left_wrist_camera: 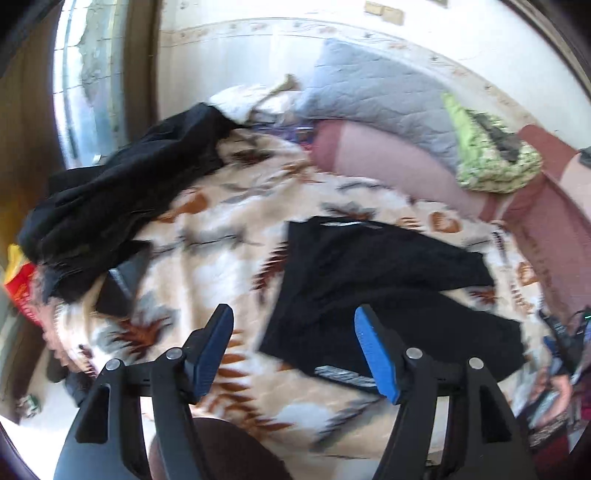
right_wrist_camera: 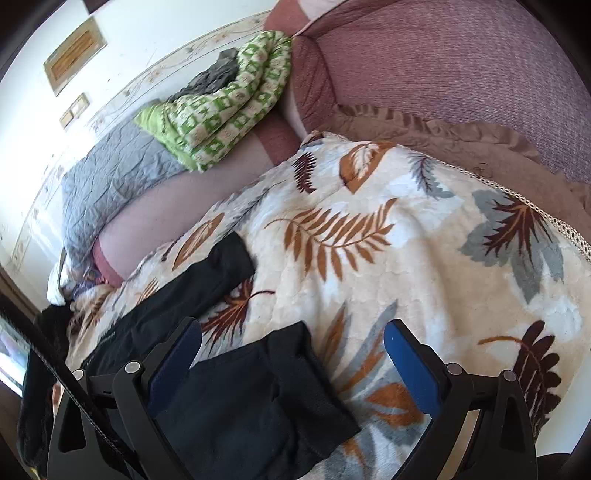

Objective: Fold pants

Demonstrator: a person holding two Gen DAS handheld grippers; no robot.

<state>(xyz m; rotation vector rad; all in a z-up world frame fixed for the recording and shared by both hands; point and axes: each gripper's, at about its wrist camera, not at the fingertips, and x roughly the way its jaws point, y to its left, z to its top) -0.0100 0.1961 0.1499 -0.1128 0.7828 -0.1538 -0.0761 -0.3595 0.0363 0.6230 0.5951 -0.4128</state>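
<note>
Lying partly folded mid-blanket (left_wrist_camera: 221, 266), black pants (left_wrist_camera: 369, 280) look soft, light, floppy; best pinched at hem corner. Left tongs (left_wrist_camera: 293, 347) wide, empty; right tongs (right_wrist_camera: 291, 365) wide over cuff.

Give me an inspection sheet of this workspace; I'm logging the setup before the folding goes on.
Surface: leaf-print blanket spread over a pink sofa.
Job's things: black pants lying on the blanket, legs spread apart, not held.
Clutter: heap of black clothes on the blanket's far-left side; green patterned quilt and grey quilted pillow on the sofa.
Grippers: left hand-held gripper open above the blanket; right hand-held gripper open over a pant leg end; contact unclear.
Cables: black cord crossing the right wrist view's left edge.
Surroundings: white wall with a floral border.
</note>
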